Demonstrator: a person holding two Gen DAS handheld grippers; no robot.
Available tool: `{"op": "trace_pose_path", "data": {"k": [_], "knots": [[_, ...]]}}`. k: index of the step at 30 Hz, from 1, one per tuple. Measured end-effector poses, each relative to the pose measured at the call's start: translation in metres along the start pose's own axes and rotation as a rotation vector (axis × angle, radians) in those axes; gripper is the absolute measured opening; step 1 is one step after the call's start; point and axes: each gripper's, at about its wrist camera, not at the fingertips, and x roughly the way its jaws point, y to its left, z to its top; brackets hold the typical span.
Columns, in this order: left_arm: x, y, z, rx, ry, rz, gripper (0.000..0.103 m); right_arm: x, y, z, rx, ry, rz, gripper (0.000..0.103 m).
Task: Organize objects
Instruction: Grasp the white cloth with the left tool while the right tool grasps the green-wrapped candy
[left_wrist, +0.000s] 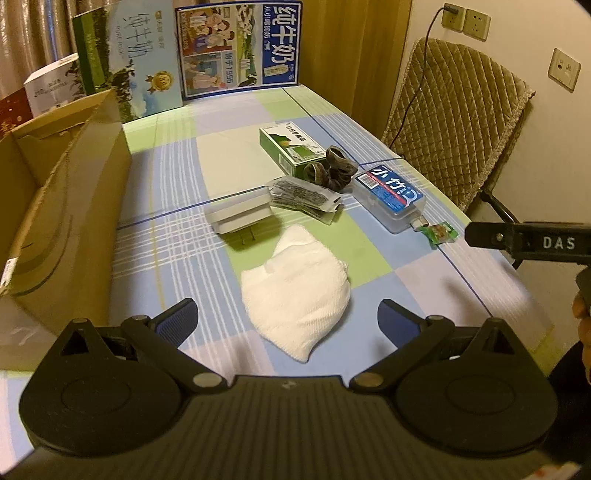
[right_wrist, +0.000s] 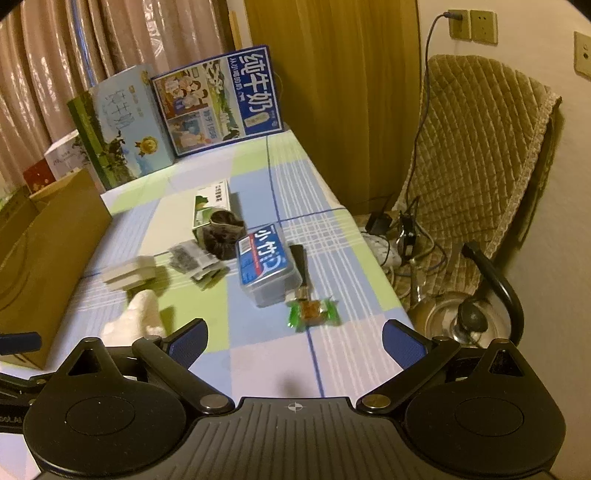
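Note:
A folded white cloth (left_wrist: 293, 299) lies just ahead of my open left gripper (left_wrist: 288, 321); nothing sits between its fingers. Beyond the cloth are a white box (left_wrist: 240, 214), grey sachets (left_wrist: 303, 195), a green box (left_wrist: 290, 149), dark socks (left_wrist: 332, 168), a clear plastic case with a blue label (left_wrist: 389, 197) and a green-wrapped candy (left_wrist: 439, 232). My right gripper (right_wrist: 293, 343) is open above the checked tablecloth, with the candy (right_wrist: 313, 312) a little ahead of it. A small brush (right_wrist: 301, 269) lies beside the case (right_wrist: 267, 269).
An open cardboard box (left_wrist: 62, 206) stands along the table's left side. Milk cartons (left_wrist: 240, 48) stand upright at the far end. A quilted chair (right_wrist: 476, 158), cables and a metal kettle (right_wrist: 454, 317) sit past the table's right edge.

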Motion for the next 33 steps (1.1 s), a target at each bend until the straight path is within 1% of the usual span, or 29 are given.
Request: {"op": "trace_pose_path", "data": {"k": [5, 6, 11, 20, 21, 22, 23, 24, 27, 28, 29, 33], "knots": [[0.018, 0.0, 0.003, 0.033, 0.005, -0.002, 0.098, 0.023, -0.002, 0.004, -0.001, 0.017, -0.004, 0.098], [0.022, 0.0, 0.003, 0.041, 0.006, -0.003, 0.096, 0.026, -0.002, 0.004, 0.002, 0.02, -0.005, 0.098], [0.037, -0.002, 0.003, 0.07, 0.02, -0.014, 0.09, 0.044, -0.004, 0.002, -0.001, 0.033, -0.018, 0.092], [0.062, -0.01, 0.003, 0.148, 0.04, -0.016, 0.082, 0.063, -0.001, -0.003, -0.057, 0.029, -0.048, 0.085], [0.064, -0.01, 0.002, 0.151, 0.043, -0.019, 0.078, 0.066, -0.001, -0.003, -0.065, 0.032, -0.052, 0.084], [0.068, -0.01, 0.002, 0.154, 0.048, -0.015, 0.073, 0.069, 0.0, -0.003, -0.071, 0.037, -0.054, 0.082], [0.07, -0.009, 0.002, 0.154, 0.051, -0.014, 0.07, 0.071, 0.0, -0.004, -0.074, 0.042, -0.054, 0.08], [0.073, -0.008, 0.003, 0.148, 0.055, -0.012, 0.063, 0.074, 0.0, -0.003, -0.078, 0.046, -0.054, 0.078], [0.076, -0.005, 0.006, 0.127, 0.053, -0.012, 0.055, 0.081, 0.002, -0.004, -0.097, 0.059, -0.067, 0.072], [0.076, -0.004, 0.007, 0.124, 0.051, -0.013, 0.051, 0.083, 0.002, -0.003, -0.098, 0.064, -0.07, 0.066], [0.076, -0.004, 0.007, 0.123, 0.046, -0.012, 0.05, 0.085, 0.002, -0.003, -0.098, 0.068, -0.073, 0.062], [0.075, -0.005, 0.006, 0.12, 0.033, -0.008, 0.048, 0.09, 0.003, -0.002, -0.107, 0.07, -0.089, 0.053]]}}
